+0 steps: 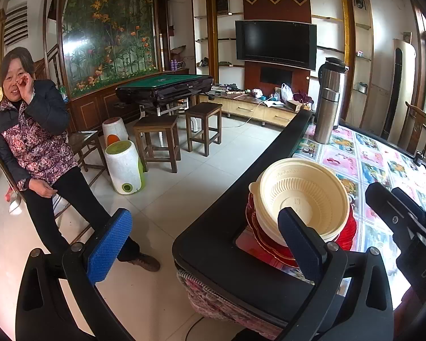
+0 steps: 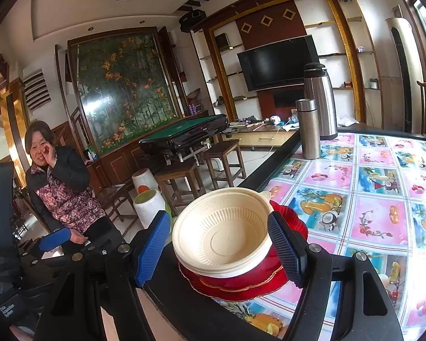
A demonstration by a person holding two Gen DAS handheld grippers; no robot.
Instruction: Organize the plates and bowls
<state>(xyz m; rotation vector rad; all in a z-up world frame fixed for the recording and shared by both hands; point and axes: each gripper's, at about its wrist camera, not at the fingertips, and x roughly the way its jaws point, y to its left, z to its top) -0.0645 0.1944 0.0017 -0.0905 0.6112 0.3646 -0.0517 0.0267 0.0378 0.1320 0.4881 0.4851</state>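
Note:
A stack of cream plastic bowls [image 1: 301,199] [image 2: 224,233] sits nested on red plates [image 1: 265,243] [image 2: 241,284] at the near corner of the table [image 1: 213,244] [image 2: 369,193]. My right gripper [image 2: 218,250] is open, one blue-padded finger on each side of the bowl stack at rim height. I cannot tell whether the pads touch it. My left gripper [image 1: 204,244] is open and holds nothing. It hangs off the table's corner, its right finger [image 1: 301,244] in front of the bowls. The right gripper's black body [image 1: 397,221] shows at the right edge.
Two steel flasks [image 2: 308,129] [image 2: 321,102] stand at the table's far left edge. A person [image 1: 28,130] [image 2: 59,187] sits on a chair to the left. On the floor beyond are white bins [image 1: 125,170], wooden stools [image 1: 159,139] and a mahjong table [image 1: 167,85].

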